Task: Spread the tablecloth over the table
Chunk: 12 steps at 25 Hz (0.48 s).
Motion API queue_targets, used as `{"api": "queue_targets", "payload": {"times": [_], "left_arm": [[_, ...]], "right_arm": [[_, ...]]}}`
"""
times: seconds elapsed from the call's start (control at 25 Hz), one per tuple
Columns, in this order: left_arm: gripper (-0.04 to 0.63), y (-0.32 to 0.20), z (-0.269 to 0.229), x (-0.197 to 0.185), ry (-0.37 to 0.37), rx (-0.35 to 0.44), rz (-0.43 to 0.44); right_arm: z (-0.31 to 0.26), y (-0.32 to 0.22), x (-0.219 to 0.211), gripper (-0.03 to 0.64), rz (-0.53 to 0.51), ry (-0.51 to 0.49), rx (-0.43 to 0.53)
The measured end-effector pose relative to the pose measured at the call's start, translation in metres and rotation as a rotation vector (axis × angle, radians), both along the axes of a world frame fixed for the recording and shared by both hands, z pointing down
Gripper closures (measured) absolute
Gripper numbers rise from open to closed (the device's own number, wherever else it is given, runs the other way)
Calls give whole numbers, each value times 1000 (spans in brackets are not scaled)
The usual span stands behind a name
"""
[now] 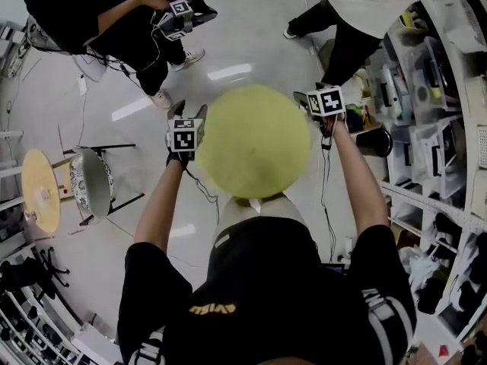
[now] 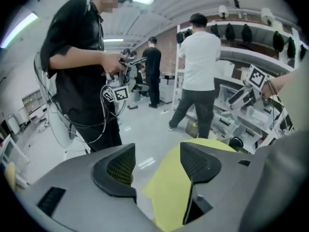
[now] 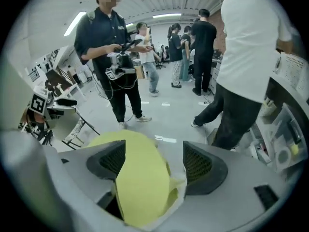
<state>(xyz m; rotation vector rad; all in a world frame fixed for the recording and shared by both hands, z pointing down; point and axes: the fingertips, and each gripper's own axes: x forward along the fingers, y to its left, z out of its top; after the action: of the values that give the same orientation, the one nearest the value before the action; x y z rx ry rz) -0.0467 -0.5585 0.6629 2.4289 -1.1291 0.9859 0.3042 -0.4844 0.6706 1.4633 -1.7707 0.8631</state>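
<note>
A round yellow-green tablecloth (image 1: 255, 139) lies spread over a small table in front of me and hides the tabletop. My left gripper (image 1: 189, 111) hangs at the cloth's left edge, my right gripper (image 1: 312, 97) at its upper right edge. In the left gripper view the left gripper (image 2: 157, 153) stands open, with the cloth (image 2: 169, 187) below and to the right of the gap. The right gripper (image 3: 153, 151) is open too. The cloth (image 3: 140, 178) lies under its gap, and neither pad presses on it.
A person in black (image 1: 91, 14) holding another pair of grippers stands beyond the table at the left. A person in a white shirt (image 1: 365, 6) stands at the right by crowded shelves (image 1: 434, 112). A folding chair (image 1: 91, 181) and a small round yellow table (image 1: 39, 191) stand at the left.
</note>
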Motion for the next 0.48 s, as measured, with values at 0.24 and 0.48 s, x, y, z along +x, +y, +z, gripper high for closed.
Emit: {"api": "queue_targets", "payload": {"times": [0.24,0.48], "left_arm": [[312,73,-63,14,186,120,31],[520,138,-84,16,236,187,229]], "right_arm": [[-60,51,-64,371,94,-83,251],[-125,126,-150,526,260,-202,481]]}}
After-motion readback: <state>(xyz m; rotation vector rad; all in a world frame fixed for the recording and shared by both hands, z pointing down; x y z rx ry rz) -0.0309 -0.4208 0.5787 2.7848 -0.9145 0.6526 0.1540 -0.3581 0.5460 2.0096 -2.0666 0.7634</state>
